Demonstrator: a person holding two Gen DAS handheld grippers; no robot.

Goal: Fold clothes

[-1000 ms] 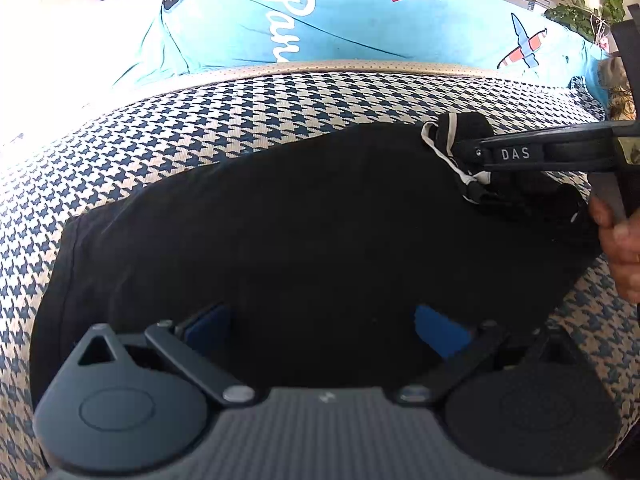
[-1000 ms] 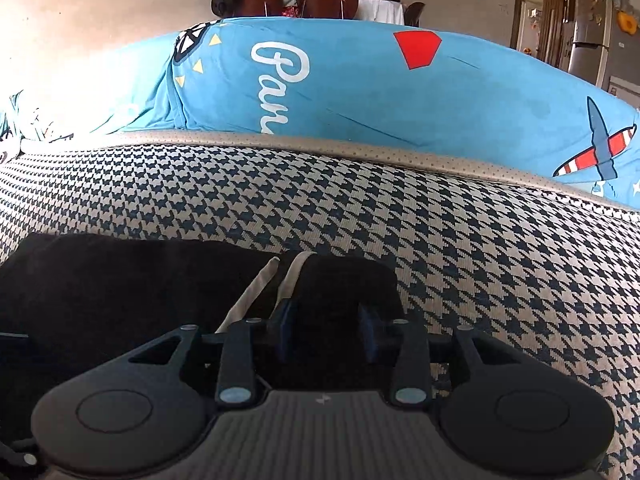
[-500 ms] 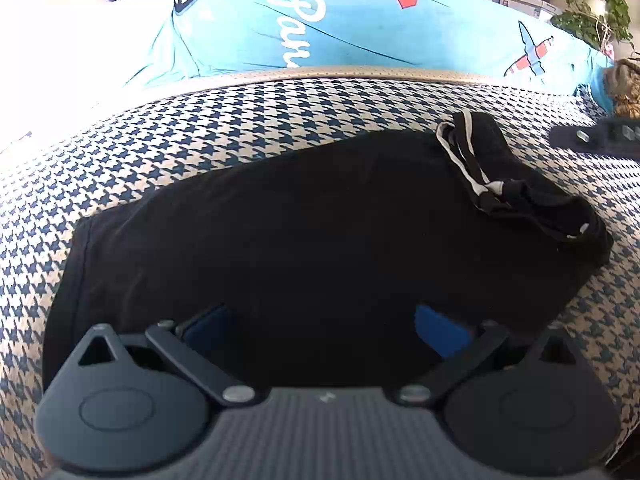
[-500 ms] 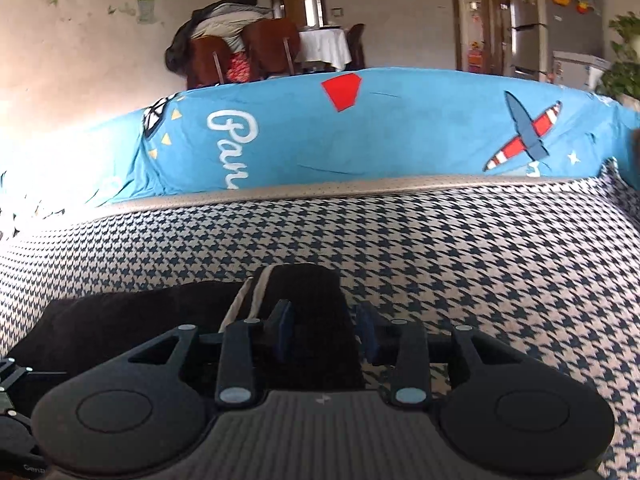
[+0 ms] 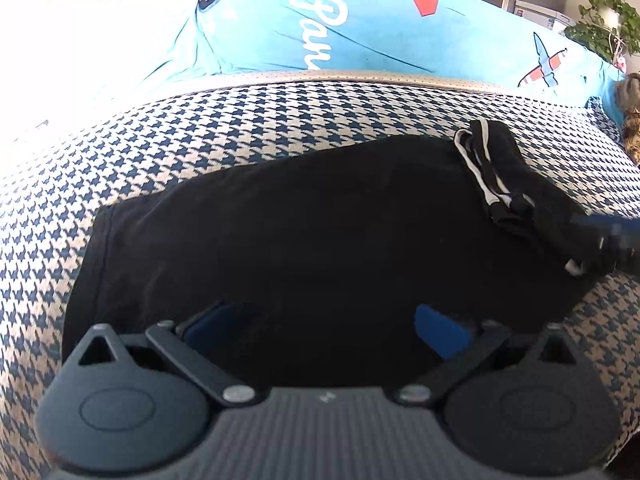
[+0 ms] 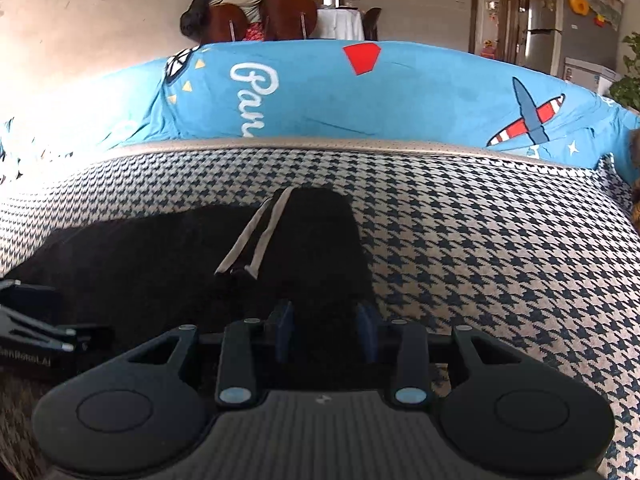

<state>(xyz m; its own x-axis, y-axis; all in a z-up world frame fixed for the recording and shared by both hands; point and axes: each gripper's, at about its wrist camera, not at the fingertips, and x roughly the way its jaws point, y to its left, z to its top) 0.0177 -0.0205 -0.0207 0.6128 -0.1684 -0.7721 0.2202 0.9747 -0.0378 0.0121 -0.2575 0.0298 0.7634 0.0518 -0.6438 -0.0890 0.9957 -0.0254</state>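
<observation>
Your left claw [image 5: 324, 326] is wide open, blue pads [image 5: 438, 330] splayed apart with nothing between them. It sits low over the near edge of the black garment [image 5: 304, 236], which fills the gap between the fingers and runs ahead of them.

The garment lies spread flat on the houndstooth sofa cover [image 5: 200, 136], long axis left to right. Hemmed end to your left, bunched end to your right. The bunched part carries white-striped trim [image 5: 476, 172] and is rumpled into a ridge on top of the flat cloth.

Your right claw [image 6: 326, 334] is partly open, a narrow gap between its blue pads [image 6: 285, 332], and black cloth sits in that gap. Can't tell from this angle whether the pads actually pinch it. In the left wrist view your right claw [image 5: 608, 240] shows blurred at the far right, down at the near end of the bunched ridge.

From the right wrist view the ridge with its two pale stripes [image 6: 256, 236] runs straight ahead of the fingers, flat cloth off to the left, bare houndstooth cover [image 6: 500, 264] to the right. Your left claw [image 6: 36, 338] shows at the left edge, on the garment.

Behind the seat: blue printed sheet [image 6: 400, 92] over the sofa back, with white lettering and a plane print.
</observation>
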